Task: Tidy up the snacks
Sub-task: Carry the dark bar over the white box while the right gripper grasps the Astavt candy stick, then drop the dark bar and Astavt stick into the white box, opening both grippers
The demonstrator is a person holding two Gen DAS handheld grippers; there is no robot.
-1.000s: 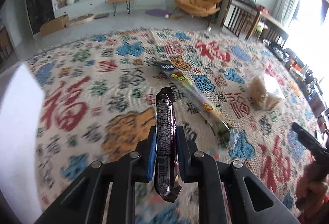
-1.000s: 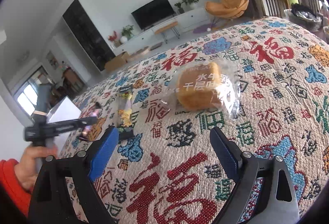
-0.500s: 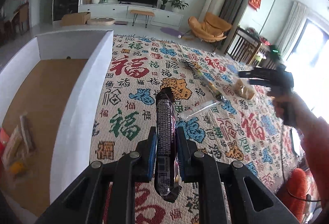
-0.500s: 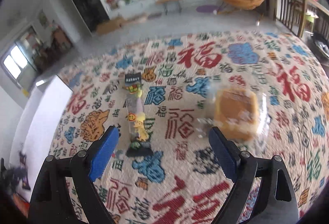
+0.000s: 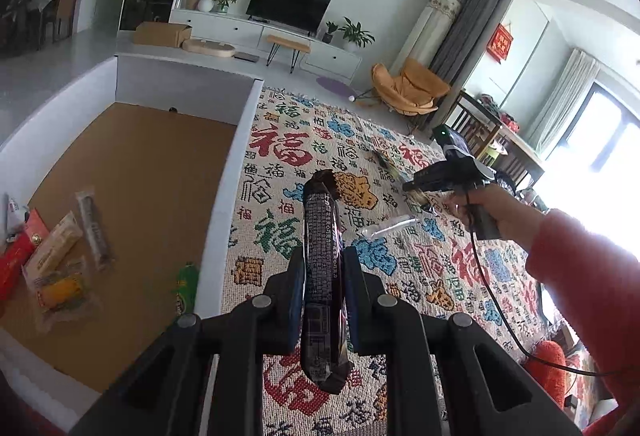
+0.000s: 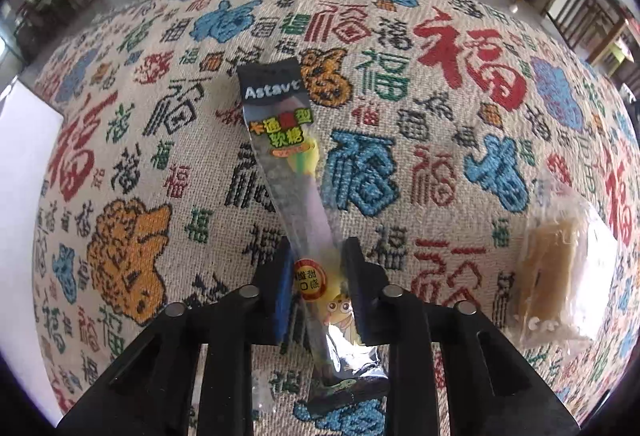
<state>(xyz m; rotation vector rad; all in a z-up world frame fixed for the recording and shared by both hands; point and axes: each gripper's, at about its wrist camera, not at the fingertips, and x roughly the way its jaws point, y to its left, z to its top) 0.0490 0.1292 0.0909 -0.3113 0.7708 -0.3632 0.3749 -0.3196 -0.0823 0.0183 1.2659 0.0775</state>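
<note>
My left gripper (image 5: 322,272) is shut on a dark, printed snack bar (image 5: 320,228) that stands upright between its jaws, just right of the white box (image 5: 236,164). That box has a brown cardboard floor and holds several snack packets (image 5: 60,248). My right gripper (image 6: 318,268) points steeply down at the patterned cloth (image 6: 440,116), shut on the near end of a long clear gummy candy packet (image 6: 280,132) with a black "Astavt" header. In the left wrist view the right gripper (image 5: 448,172) hangs over the cloth, held by a hand (image 5: 496,212) in a red sleeve.
A bread slice in a clear wrapper (image 6: 556,268) lies on the cloth to the right of the candy packet. The box's white corner (image 6: 28,132) shows at the left edge. A clear wrapper (image 5: 388,228) lies mid-cloth. Chairs, a TV unit and a cable (image 5: 500,316) surround the table.
My right gripper swung down over the candy packet and closed from wide open onto it. My left gripper carried the dark bar leftward, bringing the white box further into view.
</note>
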